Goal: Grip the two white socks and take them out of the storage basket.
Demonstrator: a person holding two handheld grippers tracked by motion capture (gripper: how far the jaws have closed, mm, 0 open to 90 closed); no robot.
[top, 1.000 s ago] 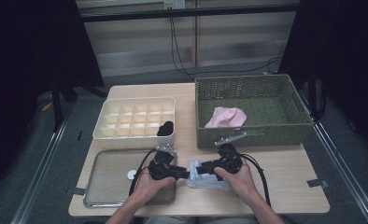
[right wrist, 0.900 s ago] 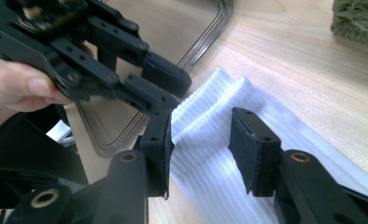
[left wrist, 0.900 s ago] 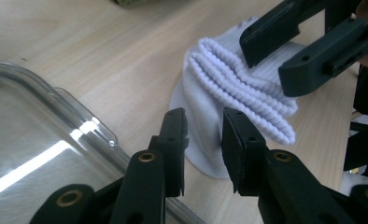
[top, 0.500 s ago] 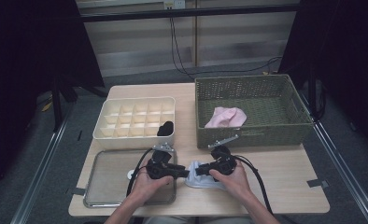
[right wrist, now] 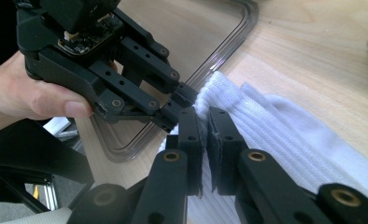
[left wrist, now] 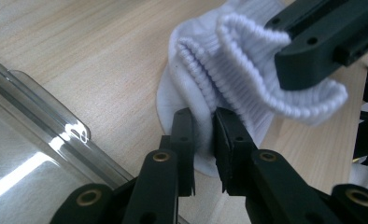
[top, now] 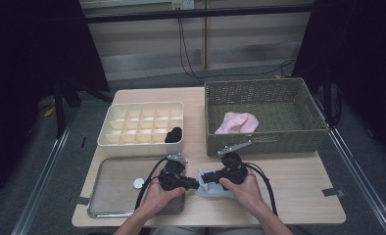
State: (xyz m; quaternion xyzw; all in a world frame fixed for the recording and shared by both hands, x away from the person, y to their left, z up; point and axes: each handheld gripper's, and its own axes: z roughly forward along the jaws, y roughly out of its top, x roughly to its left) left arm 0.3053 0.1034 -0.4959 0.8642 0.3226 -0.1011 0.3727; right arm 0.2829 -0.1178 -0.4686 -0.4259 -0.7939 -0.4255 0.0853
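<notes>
High view: lying on the table [top: 299,196] between tray [top: 112,181] and basket [top: 259,142], white sock [top: 211,187], pinched from both sides. Left gripper [top: 195,183] and right gripper [top: 204,179] meeting nose to nose over it.

Left gripper view: having just been closing, jaws now clamping a thin fold of sock [left wrist: 205,88] near its edge. Right gripper's jaw [left wrist: 322,42] biting the ribbed cuff above. Risking slip here: shallow bite, little cloth between pads.

Right gripper view: also just closing, jaws now pressing on ribbed cuff [right wrist: 261,135], left gripper [right wrist: 184,103] almost touching. Risking jaw collision if pulling unevenly; risking cuff tearing free or stretching if separating too hard. Tray rim [right wrist: 219,51] just beside, possibly snagging the cloth.
</notes>
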